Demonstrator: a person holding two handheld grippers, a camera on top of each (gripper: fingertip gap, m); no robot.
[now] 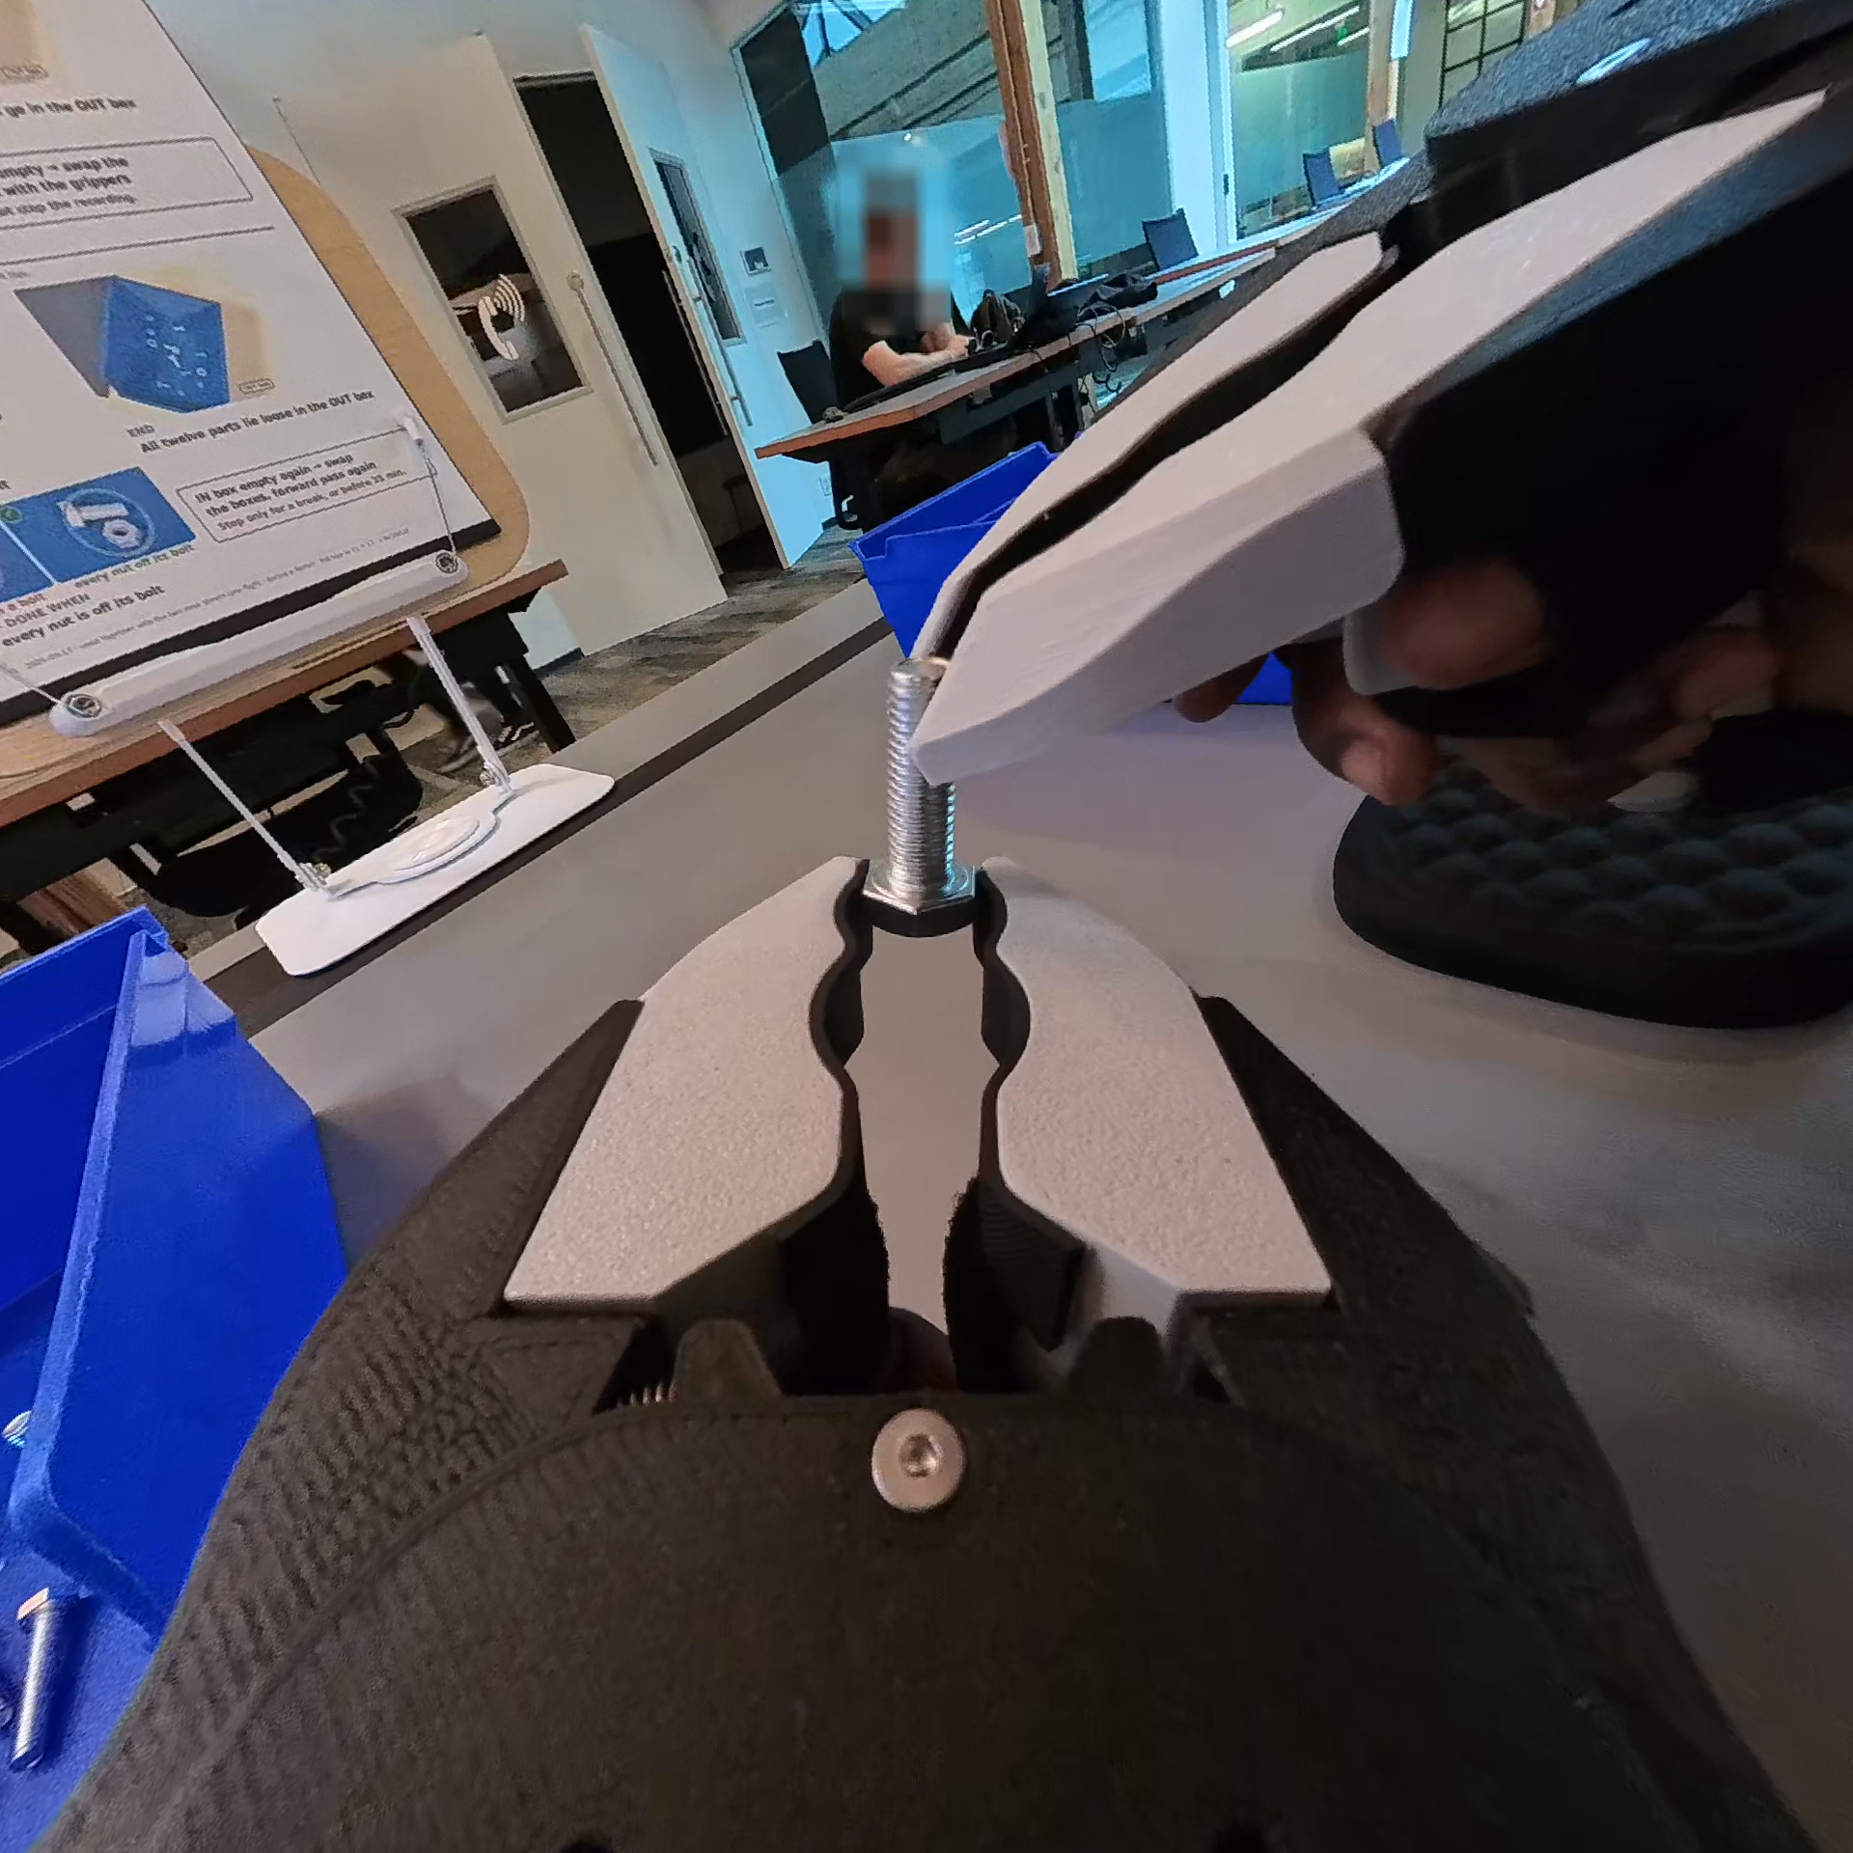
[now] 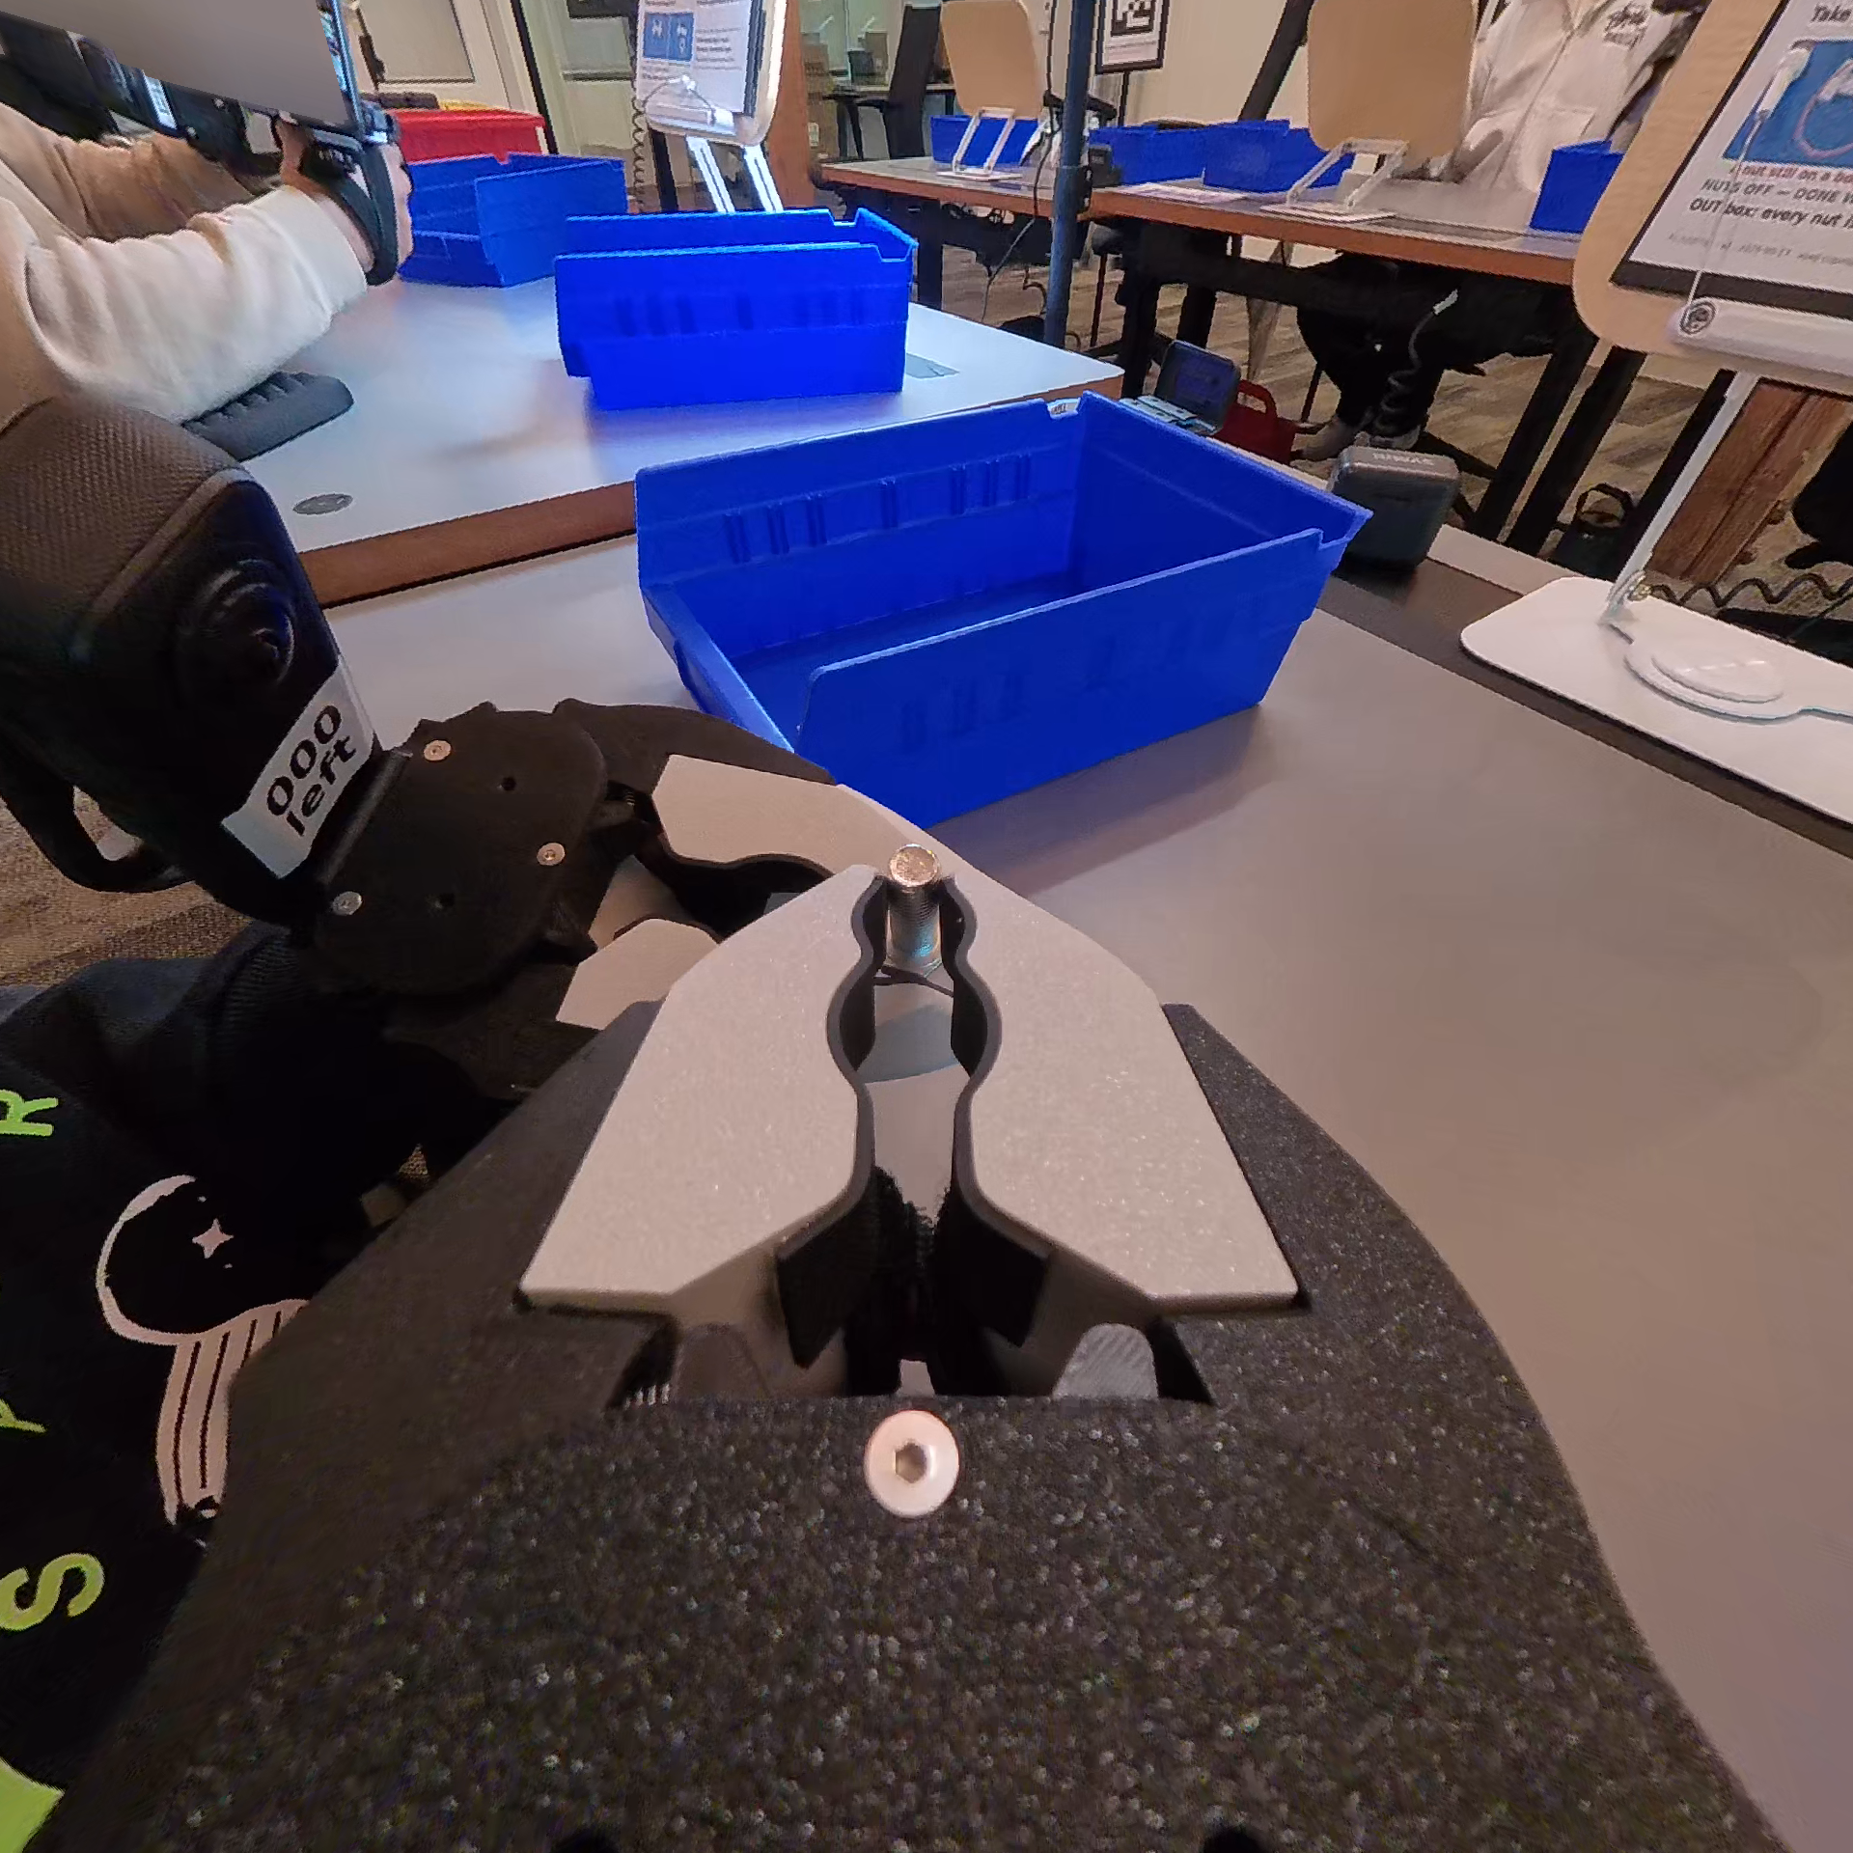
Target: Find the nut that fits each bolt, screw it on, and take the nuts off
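Left wrist view: left gripper [image 1: 917,907] clamped on upright bolt [image 1: 918,792] at its hex head, above grey table [image 1: 1304,1253]; right gripper [image 2: 907,902] apparently closed around the threaded tip.

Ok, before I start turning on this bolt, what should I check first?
1. Left gripper clamped on the hex piece at the bolt's base: ok.
2. Bolt upright, thread pointing up: ok.
3. Right gripper closed around the thread's top end: ok.
4. Whether the hex piece is a nut or the bolt's own head: cannot tell.
5. Table between the grippers and the blue bin free of obstacles: ok.
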